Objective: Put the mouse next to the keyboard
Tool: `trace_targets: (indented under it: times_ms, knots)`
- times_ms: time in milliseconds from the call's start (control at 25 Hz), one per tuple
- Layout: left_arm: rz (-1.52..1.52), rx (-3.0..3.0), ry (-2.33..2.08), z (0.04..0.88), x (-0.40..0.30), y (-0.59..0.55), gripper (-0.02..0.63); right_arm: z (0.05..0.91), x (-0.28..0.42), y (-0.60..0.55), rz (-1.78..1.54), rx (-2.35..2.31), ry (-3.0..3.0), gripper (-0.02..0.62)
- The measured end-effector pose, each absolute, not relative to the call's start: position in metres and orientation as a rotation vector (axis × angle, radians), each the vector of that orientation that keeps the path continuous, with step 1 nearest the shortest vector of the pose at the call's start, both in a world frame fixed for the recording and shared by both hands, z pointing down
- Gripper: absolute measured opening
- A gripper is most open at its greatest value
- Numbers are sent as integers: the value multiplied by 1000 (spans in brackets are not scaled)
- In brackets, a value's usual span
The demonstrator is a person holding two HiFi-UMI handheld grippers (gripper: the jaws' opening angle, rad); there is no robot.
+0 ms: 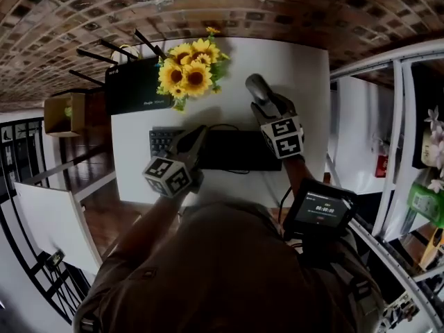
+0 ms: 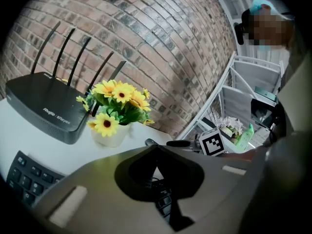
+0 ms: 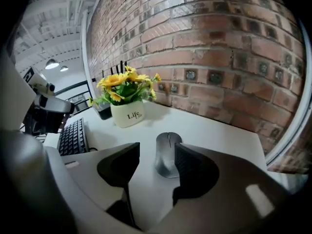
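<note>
A grey mouse (image 3: 167, 159) lies on the white table (image 3: 214, 130), near the brick wall and to the right of the flower pot. My right gripper (image 3: 157, 152) stands open just short of it; the mouse shows in the gap, partly behind the right jaw, and no pad presses on it. In the head view the right gripper (image 1: 258, 89) covers the mouse. The black keyboard (image 1: 232, 151) lies across the table's middle. My left gripper (image 1: 201, 132) hovers over the keyboard's left part, jaws together and empty (image 2: 155, 147).
A white pot of yellow sunflowers (image 1: 191, 75) and a black router (image 1: 135, 85) with antennas stand at the table's back left. A thin cable (image 1: 239, 171) runs along the keyboard's near side. A white rack (image 1: 388, 151) stands right of the table. A small screen device (image 1: 320, 210) hangs at the person's chest.
</note>
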State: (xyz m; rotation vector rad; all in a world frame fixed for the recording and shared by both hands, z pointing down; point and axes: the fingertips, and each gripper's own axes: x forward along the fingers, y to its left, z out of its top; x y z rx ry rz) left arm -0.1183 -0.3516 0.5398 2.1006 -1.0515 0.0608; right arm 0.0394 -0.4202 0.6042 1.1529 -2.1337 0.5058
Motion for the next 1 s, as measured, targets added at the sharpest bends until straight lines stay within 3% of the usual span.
trace_targets:
  times_ms: [280, 1000]
  knots:
    - [89, 2051, -1076, 554, -121, -356, 0, 636, 45, -442, 454, 1063, -2062, 319]
    - [103, 2017, -1102, 560, -123, -356, 1, 654, 44, -443, 499, 950, -2076, 318]
